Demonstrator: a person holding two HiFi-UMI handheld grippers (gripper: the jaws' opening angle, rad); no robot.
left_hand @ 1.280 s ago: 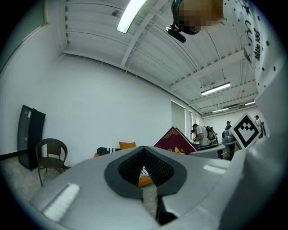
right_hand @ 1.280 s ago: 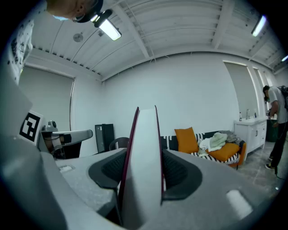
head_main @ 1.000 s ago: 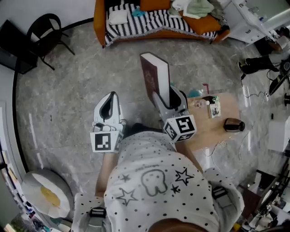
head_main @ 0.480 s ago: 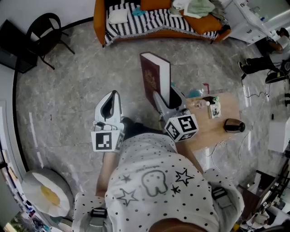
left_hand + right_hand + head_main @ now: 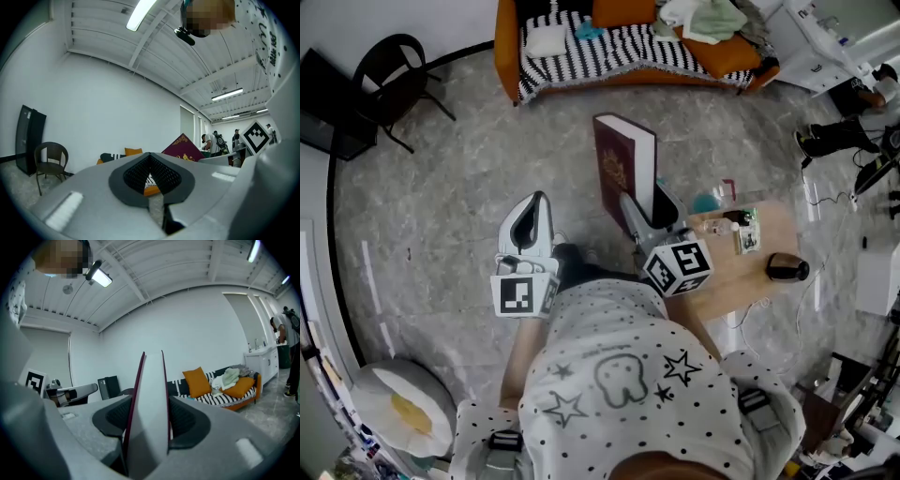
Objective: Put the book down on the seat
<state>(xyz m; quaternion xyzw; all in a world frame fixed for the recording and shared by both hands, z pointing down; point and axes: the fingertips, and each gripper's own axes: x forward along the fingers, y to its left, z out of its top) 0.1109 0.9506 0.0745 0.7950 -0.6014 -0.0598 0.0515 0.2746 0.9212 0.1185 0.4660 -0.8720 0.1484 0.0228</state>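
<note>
Shifted slightly rightward in the head view, the maroon book [image 5: 623, 169] stands upright above the floor, clamped in the right gripper [image 5: 642, 208] jaws, well short of the striped sofa [image 5: 609, 52]; left gripper [image 5: 532, 208] jaws together, empty; best carried forward, tilted flat over the seat, then released.
</note>
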